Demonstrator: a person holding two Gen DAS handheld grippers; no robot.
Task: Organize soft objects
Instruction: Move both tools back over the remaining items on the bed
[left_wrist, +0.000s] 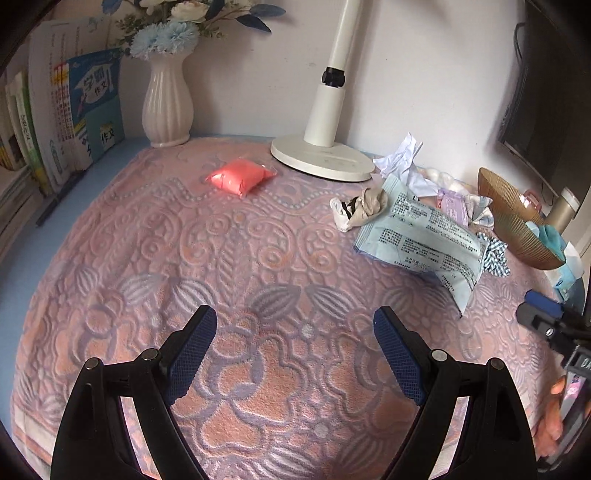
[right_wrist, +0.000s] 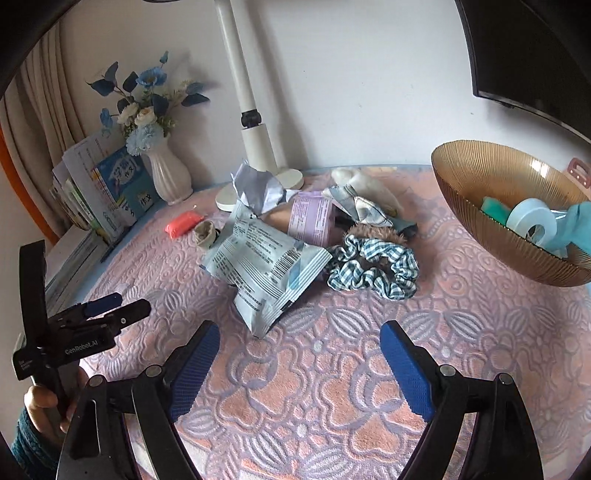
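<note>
A pile of soft things lies on the pink towel: a pale blue wipes pack (right_wrist: 262, 266) (left_wrist: 421, 240), a blue-checked scrunchie (right_wrist: 373, 271) (left_wrist: 495, 254), a purple packet (right_wrist: 312, 218), a rolled sock (right_wrist: 205, 232) (left_wrist: 364, 206), crumpled white paper (right_wrist: 258, 188) (left_wrist: 402, 162) and a checked cloth (right_wrist: 365, 212). A red pouch (left_wrist: 240, 177) (right_wrist: 181, 223) lies apart near the lamp. The amber bowl (right_wrist: 476, 177) (left_wrist: 502, 206) holds several items. My left gripper (left_wrist: 295, 350) is open and empty over the towel. My right gripper (right_wrist: 299, 362) is open and empty in front of the pile.
A white lamp base (left_wrist: 321, 157) and a white vase of flowers (left_wrist: 168, 110) stand at the back by the wall. Books (left_wrist: 74, 110) lean at the left. A dark monitor (right_wrist: 524, 55) hangs at the upper right.
</note>
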